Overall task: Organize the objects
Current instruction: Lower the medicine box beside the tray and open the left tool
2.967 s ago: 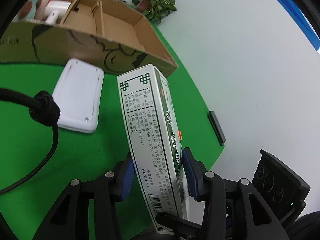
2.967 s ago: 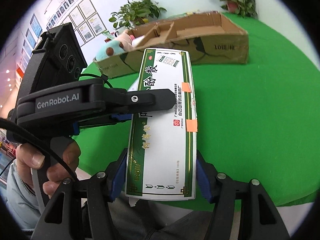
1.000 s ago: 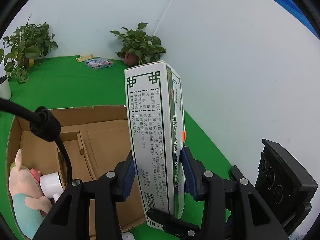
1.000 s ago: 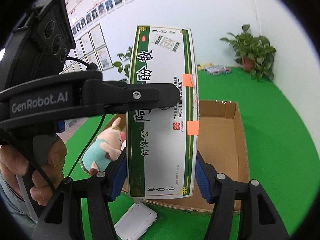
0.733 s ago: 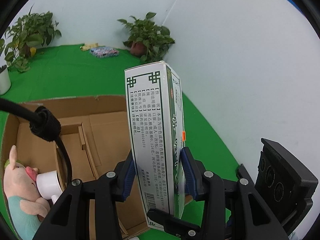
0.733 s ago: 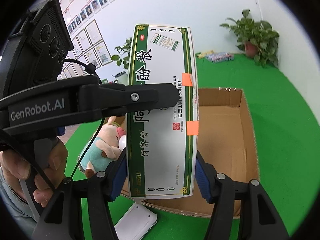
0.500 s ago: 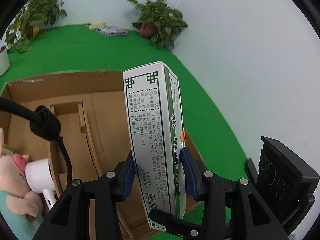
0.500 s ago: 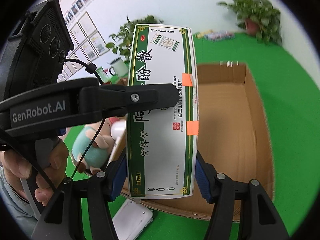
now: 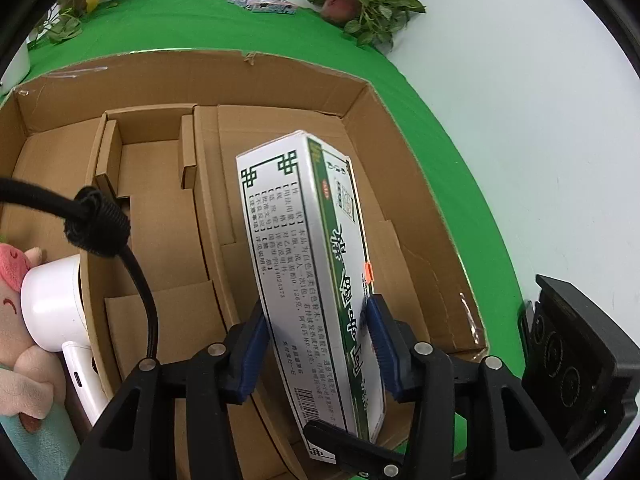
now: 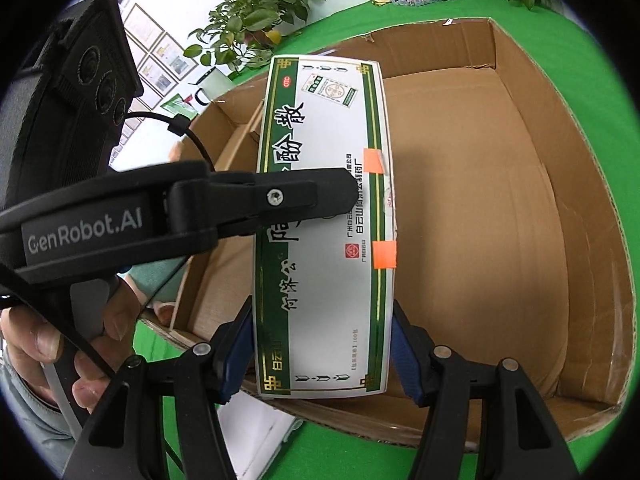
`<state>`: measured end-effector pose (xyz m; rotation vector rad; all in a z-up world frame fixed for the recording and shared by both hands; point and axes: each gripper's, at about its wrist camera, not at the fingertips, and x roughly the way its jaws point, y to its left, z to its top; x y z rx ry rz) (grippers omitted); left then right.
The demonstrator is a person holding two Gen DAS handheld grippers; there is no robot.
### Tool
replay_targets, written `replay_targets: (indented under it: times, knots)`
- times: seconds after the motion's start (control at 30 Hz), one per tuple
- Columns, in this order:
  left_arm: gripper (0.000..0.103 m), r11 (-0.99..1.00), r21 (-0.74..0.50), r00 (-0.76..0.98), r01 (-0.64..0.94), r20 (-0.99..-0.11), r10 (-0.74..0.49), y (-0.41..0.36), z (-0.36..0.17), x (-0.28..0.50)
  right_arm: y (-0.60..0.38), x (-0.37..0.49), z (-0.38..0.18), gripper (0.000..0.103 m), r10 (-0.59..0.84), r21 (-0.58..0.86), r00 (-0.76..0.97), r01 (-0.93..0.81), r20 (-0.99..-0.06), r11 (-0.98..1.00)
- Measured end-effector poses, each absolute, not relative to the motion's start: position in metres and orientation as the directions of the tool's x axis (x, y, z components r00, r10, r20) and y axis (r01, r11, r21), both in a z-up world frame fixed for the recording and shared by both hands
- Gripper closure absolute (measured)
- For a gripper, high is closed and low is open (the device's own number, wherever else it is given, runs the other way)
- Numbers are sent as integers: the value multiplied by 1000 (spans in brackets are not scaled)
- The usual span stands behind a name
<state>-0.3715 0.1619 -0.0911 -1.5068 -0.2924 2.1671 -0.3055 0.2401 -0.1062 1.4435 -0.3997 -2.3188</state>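
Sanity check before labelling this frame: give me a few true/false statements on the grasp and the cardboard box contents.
1. Both grippers clamp the same medicine box. True: the left gripper holds its narrow sides, the right gripper its wide face edges.
2. The medicine box lies flat on the green table. False: it is held over the open cardboard box.
3. A plush pig sits in the cardboard box's left end. True.
4. The large right compartment is full. False: only bare cardboard shows there.
5. A white device rests by the plush pig. True.
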Motion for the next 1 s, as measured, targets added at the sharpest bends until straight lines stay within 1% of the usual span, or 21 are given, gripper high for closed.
replay_targets:
  times: [0.2,0.33,0.5,0.77,0.87,0.93,1.0]
  knots:
    - [54,-887,-376,-303,-268,-841,448,164,-88,-366,240,-309,-108,43,-448,419,-385,160,-807,-894]
    - [53,-889,-358,-361,-285,-819,445,158,-66,-367,245,-315,-111,42,-389,371,-385,122,-837,-921]
    - [53,-903,-297,-418,-311,-810,410,144,-47,-345,244,-315,-112,40,-379,353,-365,139,-850,-925]
    - [53,-916,-264,-425,-301,-823,377,110,-65,-305,239,-319,-113,39,-380,344,-337,164,-861,-925]
    - [53,-913,-272,-428,-304,-817,387,100,-69,-293,240,-307,-110,35,-381,331,-309,201,-872,-922]
    - [53,-912,-275,-436,-306,-811,391,95,-69,-284,242,-302,-105,27,-395,345,-316,204,-863,-916]
    - [53,-912,-273,-444,-306,-806,390,92,-69,-280,247,-295,-101,26,-408,361,-328,197,-852,-912]
